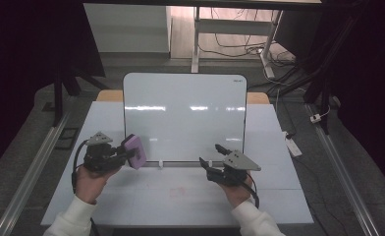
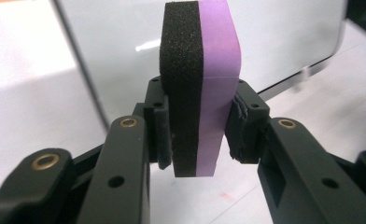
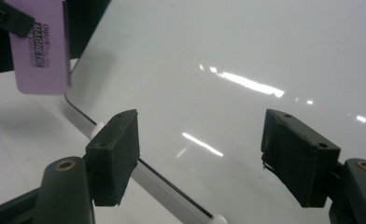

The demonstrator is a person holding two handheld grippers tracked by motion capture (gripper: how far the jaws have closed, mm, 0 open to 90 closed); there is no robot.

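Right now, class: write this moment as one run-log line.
left gripper: shut on purple eraser | right gripper: open, holding nothing, in front of whiteboard | eraser: at whiteboard's lower left corner

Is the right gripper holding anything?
No. In the right gripper view, the right gripper has its jaws apart with just the whiteboard behind the gap.
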